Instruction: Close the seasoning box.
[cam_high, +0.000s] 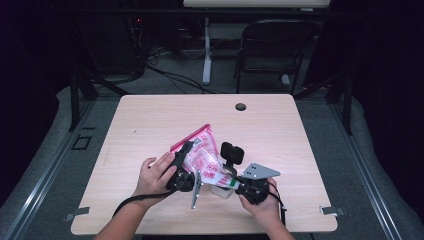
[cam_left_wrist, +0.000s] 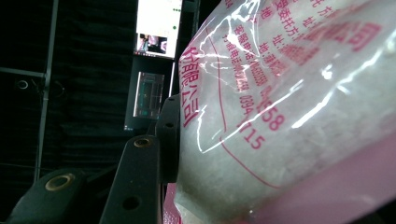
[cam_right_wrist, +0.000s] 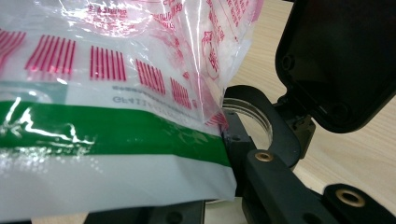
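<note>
A clear plastic bag (cam_high: 204, 152) with pink print, a pink top strip and white grains inside is held above the table between both grippers. My left gripper (cam_high: 188, 154) is shut on its upper left side; one black finger (cam_left_wrist: 167, 135) presses into the bag (cam_left_wrist: 289, 107), and the other is hidden behind it. The lower end of the bag (cam_right_wrist: 107, 121), with a green band, sits in my right gripper (cam_high: 231, 176), which is shut on it. Its right finger (cam_right_wrist: 264, 161) lies against the bag's edge. A person's hands hold both grippers.
A clear round container (cam_high: 222, 191) sits under the bag near the right gripper, its rim (cam_right_wrist: 256, 112) showing behind the finger. A broad black pad (cam_high: 232, 151) stands just right of the bag. The wooden table (cam_high: 150, 115) has a cable hole (cam_high: 240, 106); a chair (cam_high: 272, 50) stands beyond.
</note>
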